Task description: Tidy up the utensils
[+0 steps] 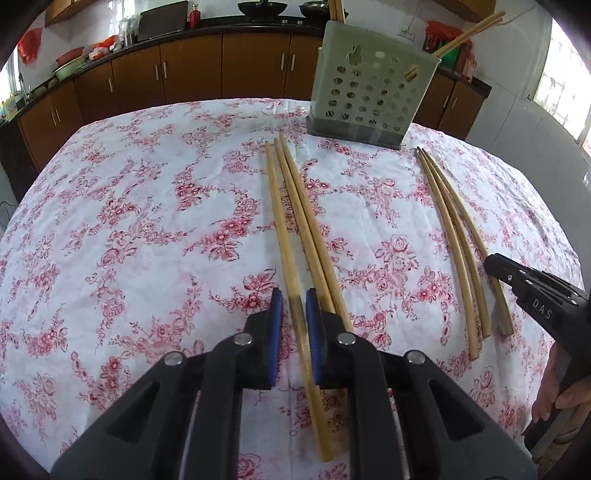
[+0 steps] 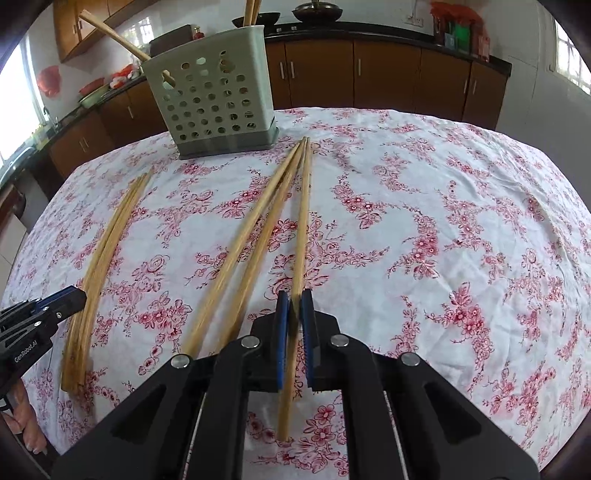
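Two groups of three wooden chopsticks lie on the floral tablecloth (image 1: 147, 221). In the left wrist view my left gripper (image 1: 293, 299) is shut on the leftmost chopstick (image 1: 280, 229) of the near group, its blue pads on either side of the stick. In the right wrist view my right gripper (image 2: 294, 301) is shut on the rightmost chopstick (image 2: 303, 221) of its group. Both held sticks still rest on the cloth. A grey-green perforated utensil holder (image 1: 369, 96) (image 2: 218, 99) stands at the far edge, with some chopsticks (image 1: 469, 33) leaning in it.
Each gripper shows in the other's view: the right gripper (image 1: 496, 264) at the right edge, the left gripper (image 2: 79, 295) at the left. A person's hand (image 1: 554, 391) grips the right handle. Brown cabinets (image 1: 192, 66) and a cluttered dark counter lie behind the table.
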`<action>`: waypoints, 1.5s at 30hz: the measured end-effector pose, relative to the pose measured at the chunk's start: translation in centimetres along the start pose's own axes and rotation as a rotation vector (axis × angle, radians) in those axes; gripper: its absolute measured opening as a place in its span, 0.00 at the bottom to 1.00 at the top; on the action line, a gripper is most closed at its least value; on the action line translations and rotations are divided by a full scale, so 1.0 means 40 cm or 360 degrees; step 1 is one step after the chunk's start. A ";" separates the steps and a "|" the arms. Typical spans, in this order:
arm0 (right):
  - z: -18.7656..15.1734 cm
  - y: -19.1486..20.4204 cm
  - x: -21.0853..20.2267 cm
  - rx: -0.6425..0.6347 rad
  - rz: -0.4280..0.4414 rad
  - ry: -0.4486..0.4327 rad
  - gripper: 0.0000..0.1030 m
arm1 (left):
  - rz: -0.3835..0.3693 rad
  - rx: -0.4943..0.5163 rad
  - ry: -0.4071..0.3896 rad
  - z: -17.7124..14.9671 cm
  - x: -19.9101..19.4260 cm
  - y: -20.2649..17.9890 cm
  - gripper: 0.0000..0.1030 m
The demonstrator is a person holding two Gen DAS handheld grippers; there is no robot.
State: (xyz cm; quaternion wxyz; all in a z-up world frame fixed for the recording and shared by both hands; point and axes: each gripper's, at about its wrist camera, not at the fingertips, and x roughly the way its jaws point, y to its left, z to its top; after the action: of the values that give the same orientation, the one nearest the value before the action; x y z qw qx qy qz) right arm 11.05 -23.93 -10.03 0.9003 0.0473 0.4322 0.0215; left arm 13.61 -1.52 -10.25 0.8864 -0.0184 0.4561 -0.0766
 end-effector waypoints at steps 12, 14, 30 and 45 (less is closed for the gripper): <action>0.045 -0.089 0.026 0.0066 -0.0164 -0.0061 0.07 | 0.0174 -0.0140 -0.0040 0.097 0.048 0.155 0.10; 0.050 -0.098 0.029 0.0080 -0.0171 -0.0067 0.08 | 0.0187 -0.0136 -0.0063 0.102 0.051 0.168 0.10; 0.054 -0.096 0.033 0.0081 -0.0170 -0.0065 0.08 | 0.0110 -0.0189 -0.0099 0.092 0.044 0.195 0.10; 0.054 -0.094 0.033 0.0078 -0.0174 -0.0066 0.08 | 0.0105 -0.0195 -0.0099 0.090 0.041 0.198 0.10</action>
State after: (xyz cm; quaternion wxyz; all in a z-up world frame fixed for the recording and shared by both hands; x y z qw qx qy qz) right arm 13.55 -27.71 -10.11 0.9074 0.0460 0.4159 -0.0394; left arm 18.41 5.90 -10.29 0.8995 -0.0599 0.4324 -0.0188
